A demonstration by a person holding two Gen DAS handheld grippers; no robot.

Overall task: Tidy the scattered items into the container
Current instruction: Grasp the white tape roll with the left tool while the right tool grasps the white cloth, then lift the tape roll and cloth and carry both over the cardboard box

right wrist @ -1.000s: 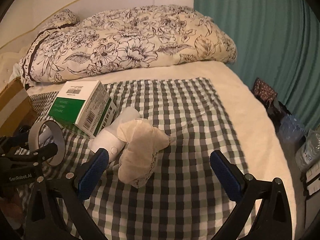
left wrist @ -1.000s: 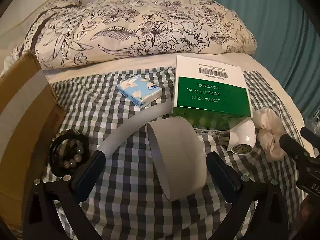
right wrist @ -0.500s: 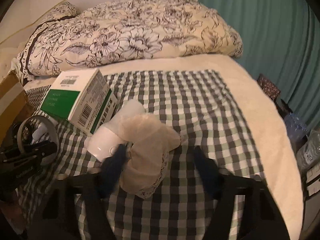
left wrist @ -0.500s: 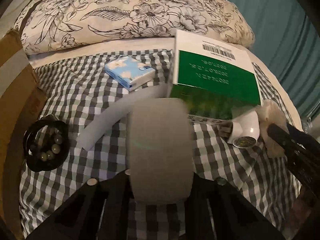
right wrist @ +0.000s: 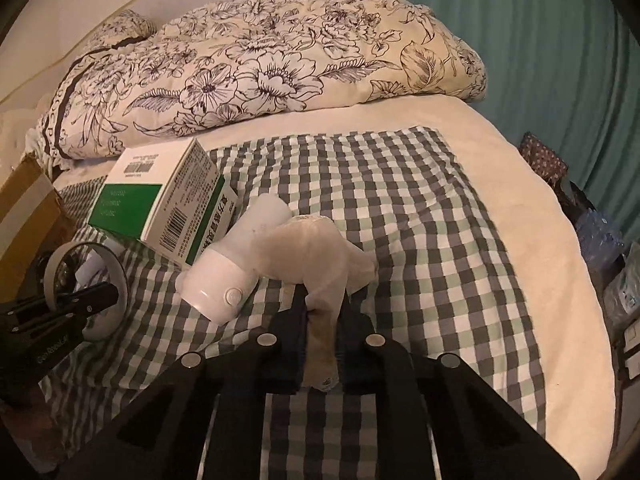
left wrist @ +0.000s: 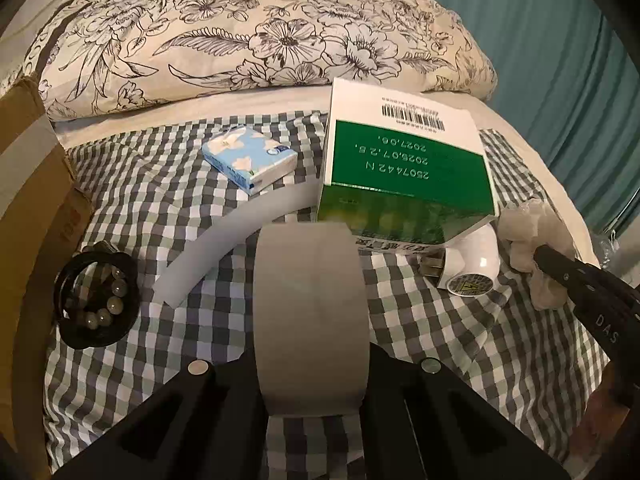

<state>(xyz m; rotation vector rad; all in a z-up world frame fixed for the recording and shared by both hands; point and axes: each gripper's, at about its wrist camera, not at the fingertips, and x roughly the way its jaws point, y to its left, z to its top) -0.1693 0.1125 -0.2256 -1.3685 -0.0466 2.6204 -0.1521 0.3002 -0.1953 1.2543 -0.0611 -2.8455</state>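
The left claw (left wrist: 312, 376) was clenched on the roll of grey tape (left wrist: 311, 316), the roll standing on edge between its fingers with the broad outer band facing the camera; a loose white strip (left wrist: 224, 244) curled away from the roll across the checked cloth (left wrist: 168, 200) toward the green-and-white carton (left wrist: 404, 184); that carton was my landmark, lying tilted on the bed with its barcode end toward the floral duvet (left wrist: 256, 36). To the left of the carton lay a small blue tissue pack (left wrist: 250, 158), apart from it; farther left again sat a black ring with a string of pale beads (left wrist: 96, 300) inside it, close by the cardboard box (left wrist: 28, 184) at the bed's left edge; tucked under the carton's near right corner was the white plug-in device (left wrist: 474, 264), touching it.

The right claw (right wrist: 320, 340) was squeezed tight on the cream fabric scrunchie (right wrist: 316, 256), the cloth pinched between the two fingers and bunching out ahead of them; the scrunchie sat just right of the white device (right wrist: 224, 280), pressed against it, and so just right of the carton (right wrist: 168, 204) as well; beyond the carton's right side ran the open checked cloth (right wrist: 420, 240), and the teal curtain (right wrist: 520, 40) hung behind the bed.
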